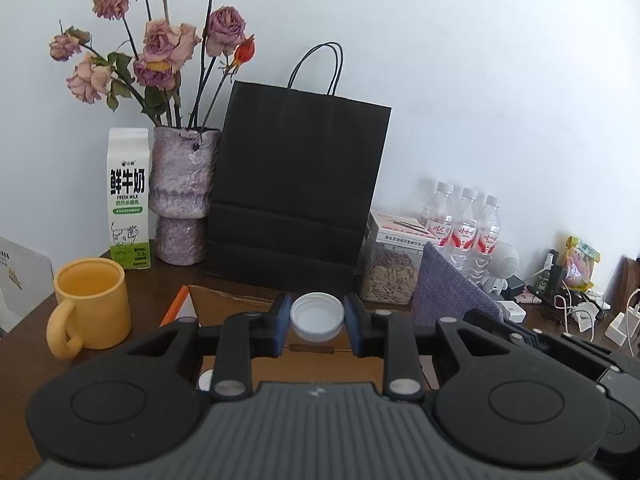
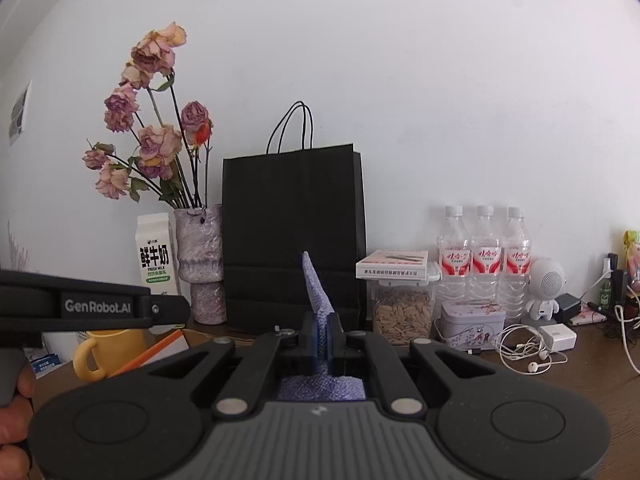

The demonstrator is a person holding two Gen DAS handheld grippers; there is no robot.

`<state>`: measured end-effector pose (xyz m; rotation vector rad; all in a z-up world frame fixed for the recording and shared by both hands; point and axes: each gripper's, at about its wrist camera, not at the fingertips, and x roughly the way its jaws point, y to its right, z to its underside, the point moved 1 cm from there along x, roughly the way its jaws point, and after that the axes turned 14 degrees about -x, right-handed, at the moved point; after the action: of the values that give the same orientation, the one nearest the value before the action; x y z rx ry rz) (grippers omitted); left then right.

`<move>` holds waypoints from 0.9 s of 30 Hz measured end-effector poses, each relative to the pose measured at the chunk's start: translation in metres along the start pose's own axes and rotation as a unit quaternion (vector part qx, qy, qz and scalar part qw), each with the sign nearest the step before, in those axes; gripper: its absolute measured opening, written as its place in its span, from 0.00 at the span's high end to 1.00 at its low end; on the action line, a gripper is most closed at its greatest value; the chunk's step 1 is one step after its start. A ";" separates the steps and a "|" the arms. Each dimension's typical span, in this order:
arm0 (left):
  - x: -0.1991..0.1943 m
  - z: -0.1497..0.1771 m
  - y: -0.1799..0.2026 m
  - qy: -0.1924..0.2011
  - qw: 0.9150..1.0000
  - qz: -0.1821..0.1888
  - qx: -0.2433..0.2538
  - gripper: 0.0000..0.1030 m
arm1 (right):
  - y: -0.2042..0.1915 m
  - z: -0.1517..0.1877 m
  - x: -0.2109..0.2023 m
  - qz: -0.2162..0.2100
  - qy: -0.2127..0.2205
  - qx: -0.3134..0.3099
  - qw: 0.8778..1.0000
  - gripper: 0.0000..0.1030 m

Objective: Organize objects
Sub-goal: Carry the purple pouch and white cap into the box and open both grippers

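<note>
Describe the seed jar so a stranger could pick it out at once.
Find the tall black paper bag against the white wall. Directly to its right stands a clear plastic jar full of pale seeds. Unlike the three water bottles beside it, it is squat, with a flat box lying on its lid.

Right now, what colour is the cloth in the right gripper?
Purple-blue woven cloth, pinched in the right gripper; right wrist view shows it best.

small white round plastic lid [image 1: 317, 317] held upside down, purple woven cloth [image 2: 316, 292] pinched, corner sticking up
</note>
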<state>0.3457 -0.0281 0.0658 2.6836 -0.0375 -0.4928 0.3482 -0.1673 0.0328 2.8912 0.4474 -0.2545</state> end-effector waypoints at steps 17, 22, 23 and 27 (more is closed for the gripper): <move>0.025 0.025 -0.013 -0.037 0.997 -0.066 0.033 0.00 | -0.009 0.032 0.023 -0.013 -0.080 -0.023 0.996 0.00; 0.020 0.021 -0.016 -0.029 0.997 -0.064 0.024 0.00 | -0.005 0.030 0.020 -0.014 -0.084 -0.012 0.996 0.00; 0.020 0.021 -0.016 -0.029 0.997 -0.062 0.023 0.00 | -0.005 0.030 0.020 -0.014 -0.086 -0.013 0.996 0.00; 0.017 0.024 -0.014 -0.028 0.998 -0.058 0.025 0.00 | -0.004 0.031 0.018 -0.015 -0.089 -0.014 0.996 0.00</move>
<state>0.3530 -0.0262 0.0338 2.7322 0.0927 -0.6107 0.3598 -0.1656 -0.0016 2.8052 0.4579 -0.5009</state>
